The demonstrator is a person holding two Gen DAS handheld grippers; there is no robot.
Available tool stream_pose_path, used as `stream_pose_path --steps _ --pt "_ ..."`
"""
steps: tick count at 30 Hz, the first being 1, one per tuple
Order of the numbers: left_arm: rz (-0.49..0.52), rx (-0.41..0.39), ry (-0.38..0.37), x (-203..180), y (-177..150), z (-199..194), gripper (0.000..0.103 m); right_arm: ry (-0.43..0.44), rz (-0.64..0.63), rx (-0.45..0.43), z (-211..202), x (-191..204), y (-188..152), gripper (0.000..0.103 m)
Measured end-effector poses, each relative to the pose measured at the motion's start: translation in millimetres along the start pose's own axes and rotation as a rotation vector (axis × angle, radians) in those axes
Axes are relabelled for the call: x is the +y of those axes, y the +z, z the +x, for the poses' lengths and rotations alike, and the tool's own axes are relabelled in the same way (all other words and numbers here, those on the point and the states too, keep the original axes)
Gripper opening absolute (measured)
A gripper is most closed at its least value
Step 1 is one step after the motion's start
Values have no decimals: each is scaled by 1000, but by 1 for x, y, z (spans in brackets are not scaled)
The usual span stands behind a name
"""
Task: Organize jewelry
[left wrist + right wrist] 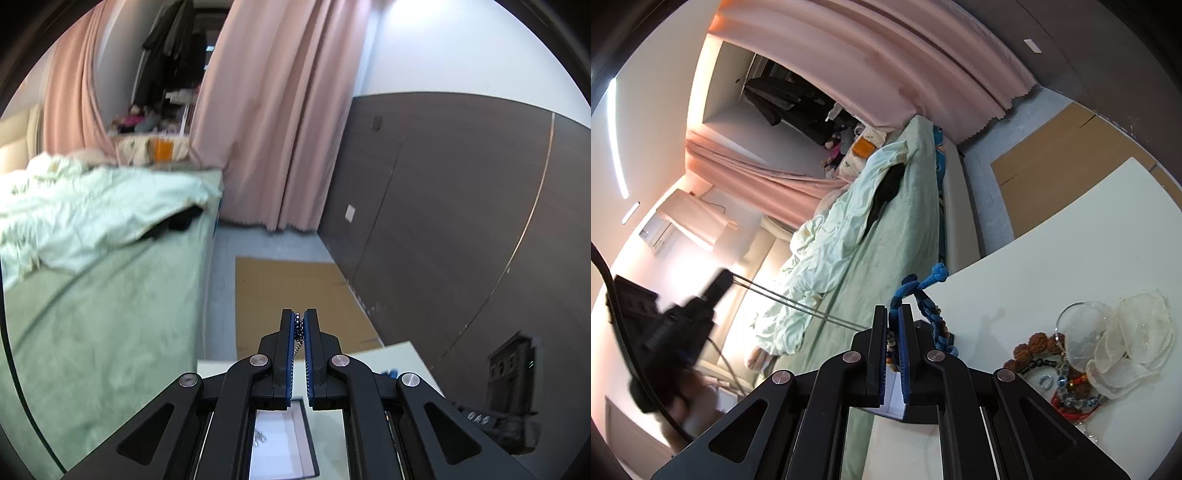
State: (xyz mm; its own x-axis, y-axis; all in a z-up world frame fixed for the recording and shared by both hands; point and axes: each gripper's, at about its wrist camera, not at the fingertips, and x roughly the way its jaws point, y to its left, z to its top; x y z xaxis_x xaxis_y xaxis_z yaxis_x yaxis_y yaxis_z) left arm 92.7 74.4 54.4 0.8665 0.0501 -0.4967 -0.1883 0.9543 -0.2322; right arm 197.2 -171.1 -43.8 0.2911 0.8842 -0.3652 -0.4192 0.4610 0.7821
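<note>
L gripper (299, 325) is pinching a thin beaded chain (298, 334), dangling at 6 o'clock over the jewelry box (280, 439). R gripper (894, 334) is clamping a blue braided bracelet (925, 291), its knot at 1 o'clock. Both look light, floppy, likely snag-prone; grip mid-strand, not the ends.

The left wrist camera sits just behind the left gripper (300, 325) and looks forward and slightly down along its fingers, upright, over the near edge of the table (391, 354) toward the floor, the pink curtain (266, 129) and the dark wall panel (461, 206). The right wrist camera rides behind the right gripper (894, 321) in the same way, but strongly rolled, so the room appears tipped sideways. It stands close over the table (1052, 251). Both views share the bed (110, 266) with its green cover, the curtain and the cardboard (291, 295) on the floor.
</note>
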Motion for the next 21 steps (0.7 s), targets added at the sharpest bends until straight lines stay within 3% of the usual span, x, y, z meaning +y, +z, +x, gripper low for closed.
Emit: stream_pose_path --steps 10,15,21 --pt "-99 110 -50 23 -37 34 5 -32 -36 34 14 9 -14 7" --pt "-95 139 -82 27 -44 39 5 -37 -56 38 24 15 -20 7" --pt "-173 257 -107 46 -53 51 8 -14 -79 52 37 27 -28 7"
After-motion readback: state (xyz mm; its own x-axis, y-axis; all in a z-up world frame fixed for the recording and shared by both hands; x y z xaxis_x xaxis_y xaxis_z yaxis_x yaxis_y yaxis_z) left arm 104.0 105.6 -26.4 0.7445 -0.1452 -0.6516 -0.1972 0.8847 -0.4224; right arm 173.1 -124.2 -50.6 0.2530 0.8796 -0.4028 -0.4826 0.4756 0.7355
